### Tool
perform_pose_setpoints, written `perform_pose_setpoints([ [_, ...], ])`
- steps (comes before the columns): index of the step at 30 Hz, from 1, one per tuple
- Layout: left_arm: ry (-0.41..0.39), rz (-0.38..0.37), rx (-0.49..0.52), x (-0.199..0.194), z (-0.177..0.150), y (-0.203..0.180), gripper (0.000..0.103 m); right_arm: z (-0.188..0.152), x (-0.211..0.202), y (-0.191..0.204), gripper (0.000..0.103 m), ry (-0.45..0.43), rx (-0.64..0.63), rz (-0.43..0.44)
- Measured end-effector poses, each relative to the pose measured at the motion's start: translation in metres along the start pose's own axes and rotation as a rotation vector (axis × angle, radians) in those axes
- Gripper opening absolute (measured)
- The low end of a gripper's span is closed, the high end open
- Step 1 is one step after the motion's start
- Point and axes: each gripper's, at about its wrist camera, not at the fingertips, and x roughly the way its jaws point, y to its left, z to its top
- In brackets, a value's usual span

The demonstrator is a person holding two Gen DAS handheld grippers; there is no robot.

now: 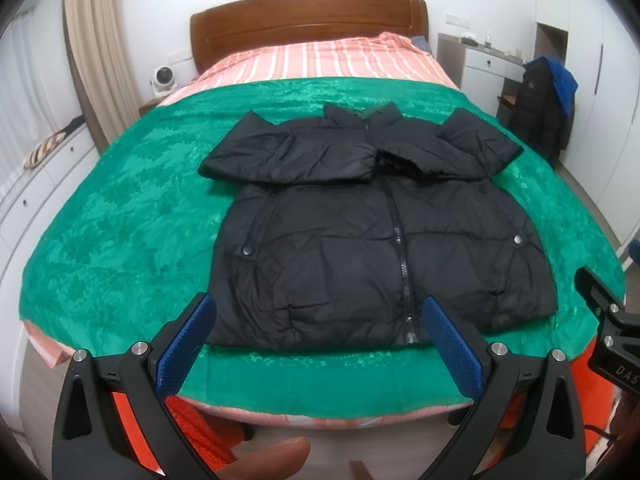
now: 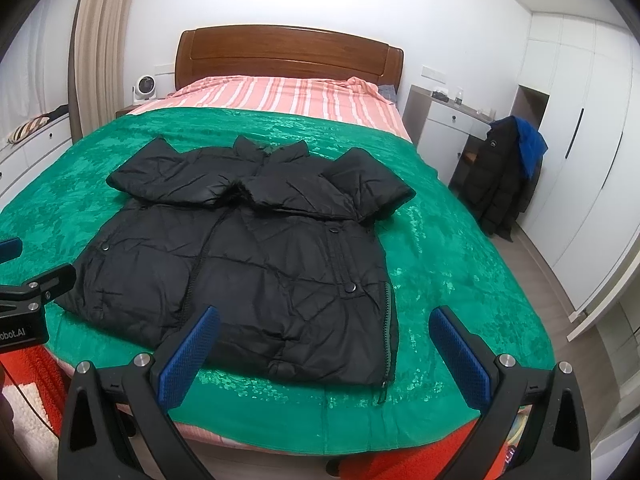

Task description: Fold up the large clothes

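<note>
Slippage is the main risk: the black puffer jacket point(image 1: 380, 232) lies flat on the bed's green blanket point(image 1: 120, 216), sleeves folded across its chest, and its slick padding could spring open. Left hand-held gripper point(image 1: 320, 344) and right hand-held gripper point(image 2: 324, 354) hover near the hem, fingers spread apart, holding nothing.

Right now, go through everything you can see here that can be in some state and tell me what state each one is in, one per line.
Black puffer jacket: flat on the bed, front up, zipped, both sleeves folded across the chest.
Green blanket: spread over the bed, under the jacket.
Left gripper: open, empty, short of the hem.
Right gripper: open, empty, short of the hem.
Dark coat: draped on a chair by the desk.
</note>
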Motion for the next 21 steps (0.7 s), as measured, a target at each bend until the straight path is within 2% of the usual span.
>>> perform_pose_setpoints([
  [21, -0.001, -0.005, -0.003, -0.0009, 0.001, 0.0001, 0.103, 0.0034, -0.0021, 0.0008, 0.103, -0.003, 0.001, 0.003],
])
